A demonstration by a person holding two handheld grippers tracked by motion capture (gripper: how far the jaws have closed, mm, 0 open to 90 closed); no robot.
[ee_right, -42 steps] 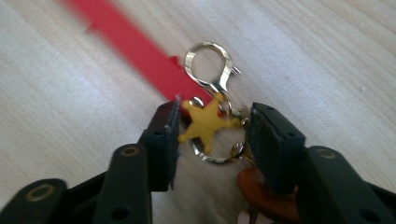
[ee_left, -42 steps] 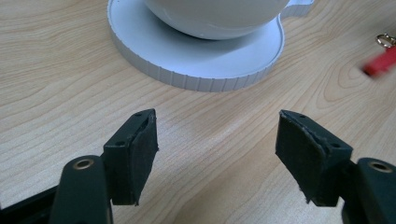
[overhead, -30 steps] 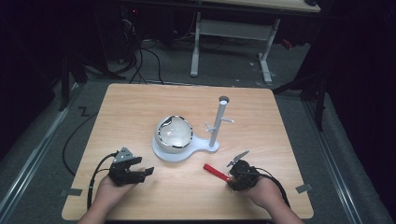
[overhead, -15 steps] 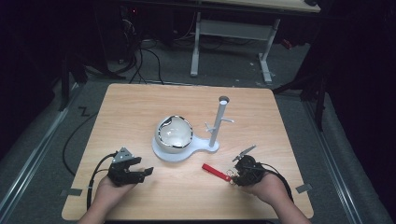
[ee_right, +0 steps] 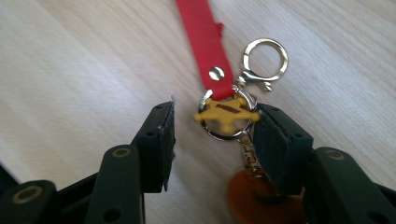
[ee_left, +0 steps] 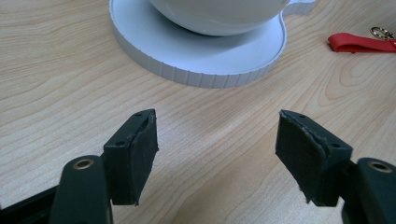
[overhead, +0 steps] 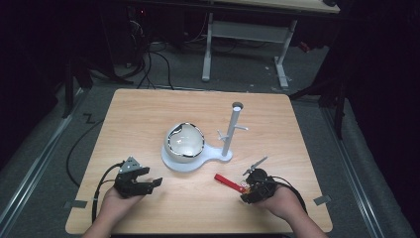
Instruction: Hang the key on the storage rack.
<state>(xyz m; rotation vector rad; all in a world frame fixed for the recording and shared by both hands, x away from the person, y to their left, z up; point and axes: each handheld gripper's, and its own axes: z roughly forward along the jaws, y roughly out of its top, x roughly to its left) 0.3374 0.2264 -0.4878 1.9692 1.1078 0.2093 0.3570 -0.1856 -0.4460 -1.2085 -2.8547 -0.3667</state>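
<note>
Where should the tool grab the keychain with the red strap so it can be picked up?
Probably at the metal ring where the red strap meets the yellow star charm. It lies flat on the table, so come from above with one jaw on each side. The right tool already sits there, jaws just opened and not pressing.

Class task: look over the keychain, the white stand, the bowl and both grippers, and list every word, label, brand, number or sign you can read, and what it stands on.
None can be read.
Yellow star charm on the keychain: a dark raised bar across it, too blurred to read.
Red strap: plain, one rivet, no print.
White stand, bowl, left gripper and right gripper: no lettering.
</note>
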